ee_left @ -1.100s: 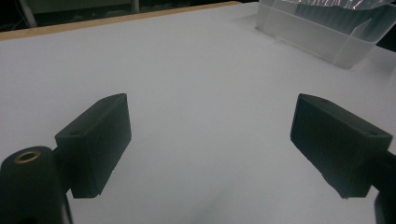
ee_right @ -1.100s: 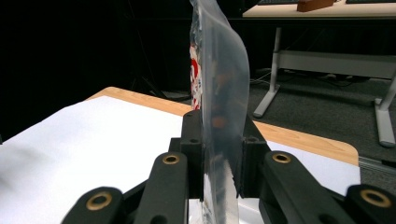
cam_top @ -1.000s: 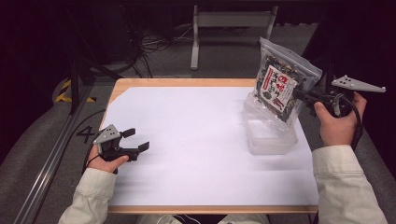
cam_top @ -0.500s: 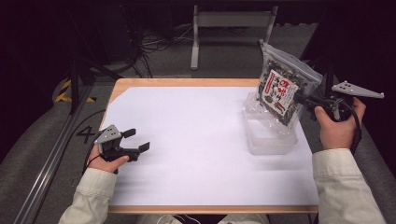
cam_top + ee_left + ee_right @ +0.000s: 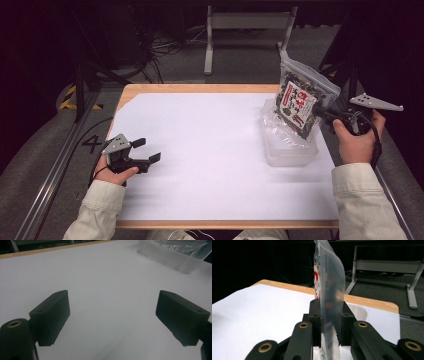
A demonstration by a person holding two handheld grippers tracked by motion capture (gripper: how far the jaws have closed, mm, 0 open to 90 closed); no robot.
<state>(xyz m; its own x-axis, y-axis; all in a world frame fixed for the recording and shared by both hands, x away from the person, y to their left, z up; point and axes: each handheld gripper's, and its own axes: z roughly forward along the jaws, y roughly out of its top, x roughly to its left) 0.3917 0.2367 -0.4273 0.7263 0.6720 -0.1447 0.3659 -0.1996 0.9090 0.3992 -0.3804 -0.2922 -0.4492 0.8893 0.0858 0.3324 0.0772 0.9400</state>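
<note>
From the high view, the wooden table (image 5: 200,89) with its white sheet (image 5: 210,150) fills the middle, and at its right side sits a clear plastic tub (image 5: 287,145) with crinkled film inside. Above that tub hangs the snack bag (image 5: 300,102), printed face turned toward the camera, tilted, its lower edge just over the tub's far half. The right gripper (image 5: 325,114) has it, coming in from the right with the bag's edge at its tips. Over at the near left, the left gripper (image 5: 147,150) rests low over the sheet, well apart from bag and tub.

Now the right gripper view gives what the high view cannot: the bag (image 5: 329,290) seen edge-on, standing upright, pinched flat between the two black pads (image 5: 315,315), clamped tight on the plastic, with the tub's pale rim (image 5: 359,310) just behind.

And the left gripper view settles the other hand: jaws spread wide, nothing between them but bare white sheet (image 5: 110,290), with the tub's corner (image 5: 175,257) far off at top right.
</note>
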